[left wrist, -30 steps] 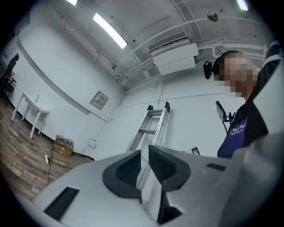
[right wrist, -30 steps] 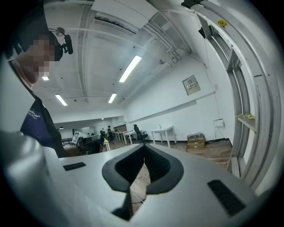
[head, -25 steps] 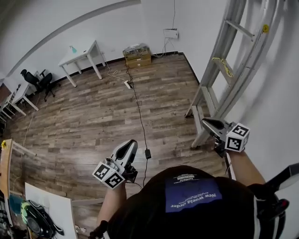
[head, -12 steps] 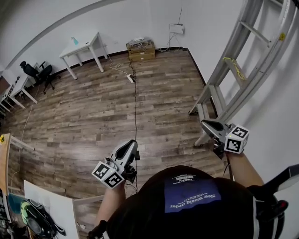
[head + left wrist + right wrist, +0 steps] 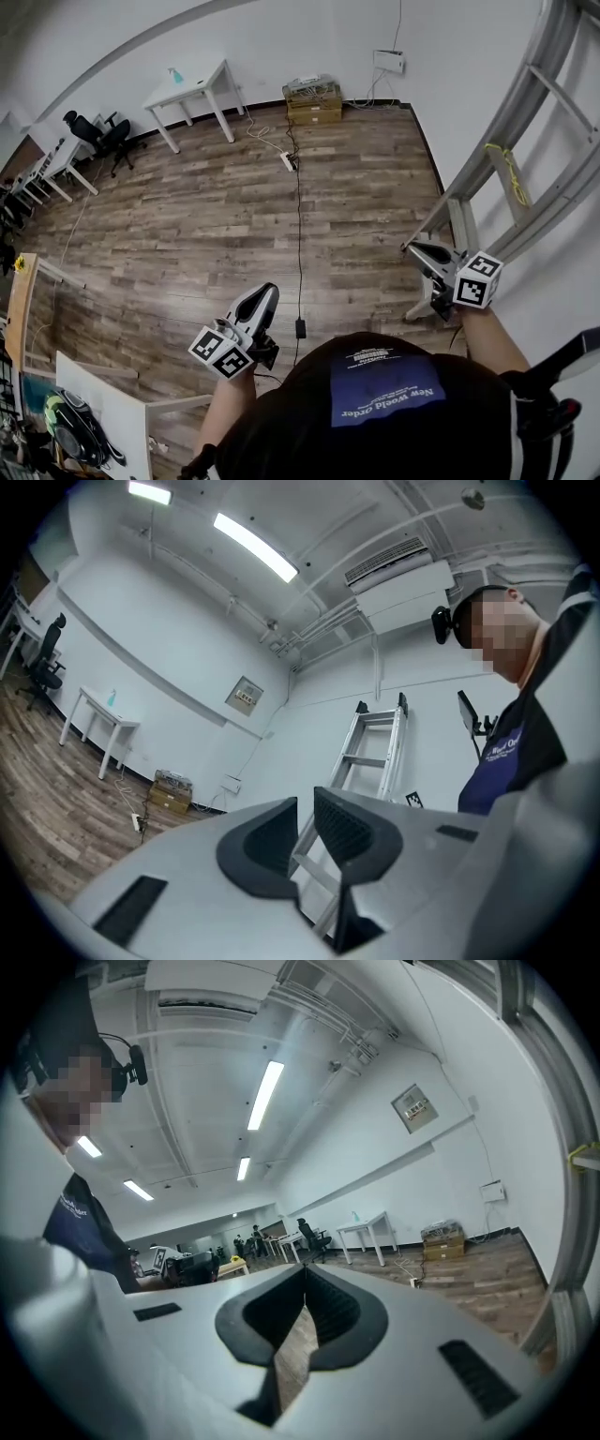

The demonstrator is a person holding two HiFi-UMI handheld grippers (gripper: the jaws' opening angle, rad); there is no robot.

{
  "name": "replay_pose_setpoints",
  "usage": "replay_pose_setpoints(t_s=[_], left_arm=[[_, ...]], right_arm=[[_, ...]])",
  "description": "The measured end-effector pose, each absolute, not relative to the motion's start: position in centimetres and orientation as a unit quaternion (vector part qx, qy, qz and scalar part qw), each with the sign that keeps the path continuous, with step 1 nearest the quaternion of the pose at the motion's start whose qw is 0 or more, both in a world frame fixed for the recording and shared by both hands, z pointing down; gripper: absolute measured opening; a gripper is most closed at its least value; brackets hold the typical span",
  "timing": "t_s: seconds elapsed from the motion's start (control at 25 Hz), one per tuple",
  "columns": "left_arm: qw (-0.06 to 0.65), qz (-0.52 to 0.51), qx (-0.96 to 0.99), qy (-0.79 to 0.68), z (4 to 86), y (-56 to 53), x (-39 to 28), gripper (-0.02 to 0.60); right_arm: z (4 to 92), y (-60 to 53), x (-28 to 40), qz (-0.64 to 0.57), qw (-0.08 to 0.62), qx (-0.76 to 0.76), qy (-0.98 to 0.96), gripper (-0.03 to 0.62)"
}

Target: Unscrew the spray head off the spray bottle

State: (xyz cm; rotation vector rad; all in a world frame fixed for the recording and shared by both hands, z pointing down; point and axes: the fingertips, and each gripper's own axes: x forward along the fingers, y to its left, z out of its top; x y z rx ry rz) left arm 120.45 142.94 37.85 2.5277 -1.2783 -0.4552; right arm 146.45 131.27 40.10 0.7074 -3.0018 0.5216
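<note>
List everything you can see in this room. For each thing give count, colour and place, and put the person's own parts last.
floor: one, brown wood planks, across the room.
table: one, white, by the far wall.
small bottle: one, teal, on the table; too small to tell its type.
boxes: a stack, brown, against the far wall; count unclear.
power strip: one, white, on the floor near the boxes.
cable: one, black, running over the floor from the power strip.
ladder: one, silver, by the right wall.
office chair: one, black, far left.
left gripper: one, grey, jaws together, empty.
right gripper: one, grey, jaws together, empty.
</note>
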Motion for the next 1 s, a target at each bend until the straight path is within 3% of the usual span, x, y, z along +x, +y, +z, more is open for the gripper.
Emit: replay_pose_setpoints(t_s=[0.68, 1.0], left_arm=[[0.129, -0.167, 0.877, -0.431, 35.8, 122.4, 125.8, 0.060], [0.140, -0.176, 0.881, -0.416, 36.5, 117.1, 123.4, 0.060]], right_arm=[[39.5, 111.0, 150.6, 0.171, 0.008, 0.217, -0.961, -0.003], [39.6, 106.7, 149.0, 0.167, 0.018, 0.238, -0.957, -0.004]])
